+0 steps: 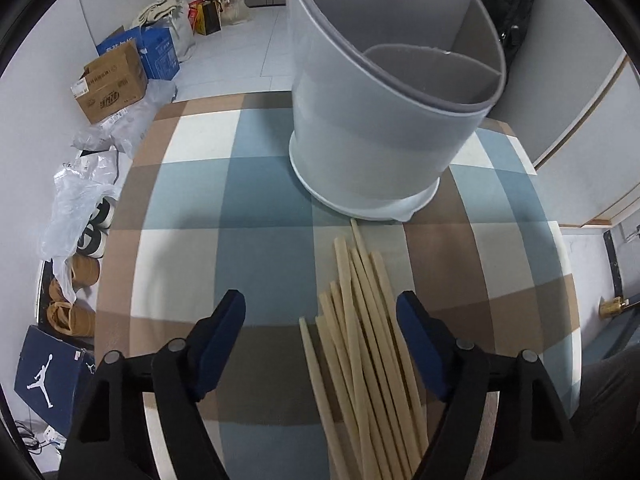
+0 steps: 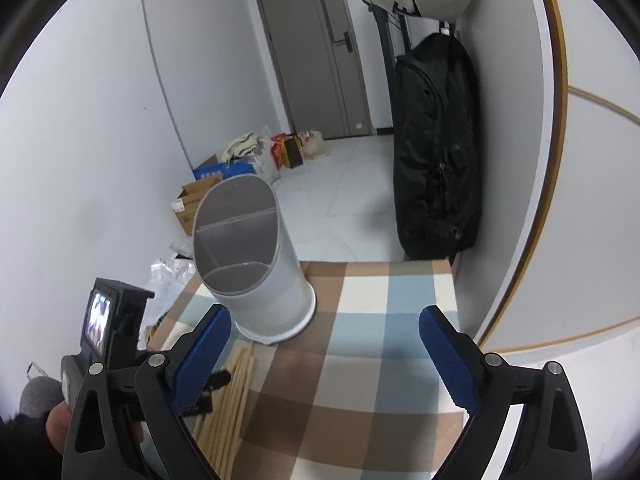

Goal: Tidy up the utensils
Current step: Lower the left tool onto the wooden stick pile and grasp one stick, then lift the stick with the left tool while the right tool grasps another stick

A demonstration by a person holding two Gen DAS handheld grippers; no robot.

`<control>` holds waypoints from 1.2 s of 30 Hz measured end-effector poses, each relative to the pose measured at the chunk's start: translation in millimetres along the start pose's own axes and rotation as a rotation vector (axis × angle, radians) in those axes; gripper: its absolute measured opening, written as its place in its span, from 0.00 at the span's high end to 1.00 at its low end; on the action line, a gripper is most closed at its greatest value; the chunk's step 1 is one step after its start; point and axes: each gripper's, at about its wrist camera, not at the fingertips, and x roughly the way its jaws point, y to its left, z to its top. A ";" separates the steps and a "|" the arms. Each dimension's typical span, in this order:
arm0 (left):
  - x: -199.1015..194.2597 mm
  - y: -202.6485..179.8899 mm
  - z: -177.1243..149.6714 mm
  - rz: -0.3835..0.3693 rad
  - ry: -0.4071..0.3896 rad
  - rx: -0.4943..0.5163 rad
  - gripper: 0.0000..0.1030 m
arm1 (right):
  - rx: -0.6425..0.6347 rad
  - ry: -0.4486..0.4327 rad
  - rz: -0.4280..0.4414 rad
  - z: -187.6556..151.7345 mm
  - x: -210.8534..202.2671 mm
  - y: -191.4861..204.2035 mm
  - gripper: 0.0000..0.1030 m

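Cardboard box (image 1: 110, 80), shoes (image 1: 76, 292) and a black bag (image 2: 438, 148) clutter the floor.

A pale tiled floor (image 2: 352, 176) is bounded by plain white walls (image 2: 100, 128). A grey panelled door (image 2: 316, 52) is set at the far end, and cardboard boxes (image 1: 114, 80) are stacked alongside.

The chopsticks (image 1: 360, 344) looked like pale matt wood, the utensil holder (image 1: 380, 120) like smooth matt grey-white plastic, the checked cloth (image 1: 240, 200) on the counter soft and woven, and the right hand-held gripper (image 2: 325, 344) carried ribbed blue pads (image 2: 444, 356) on black plastic.
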 end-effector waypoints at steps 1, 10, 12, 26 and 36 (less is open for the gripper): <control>2.3 -1.6 1.4 0.008 0.005 0.003 0.36 | 0.007 0.005 0.004 -0.5 0.6 -2.0 0.07; 9.5 -6.1 9.7 -0.048 0.018 -0.072 0.43 | 0.037 0.021 0.028 1.7 -1.2 -15.5 0.07; 11.0 -11.2 12.4 -0.031 0.001 -0.058 0.44 | 0.049 0.023 0.035 1.9 -2.5 -19.3 0.07; 0.1 -9.6 0.1 -0.073 -0.010 -0.087 0.99 | 0.055 0.023 0.037 3.0 -3.4 -20.2 0.07; -17.4 3.5 4.1 -0.144 -0.068 -0.146 1.00 | 0.010 0.018 0.007 -2.8 2.3 -6.4 0.07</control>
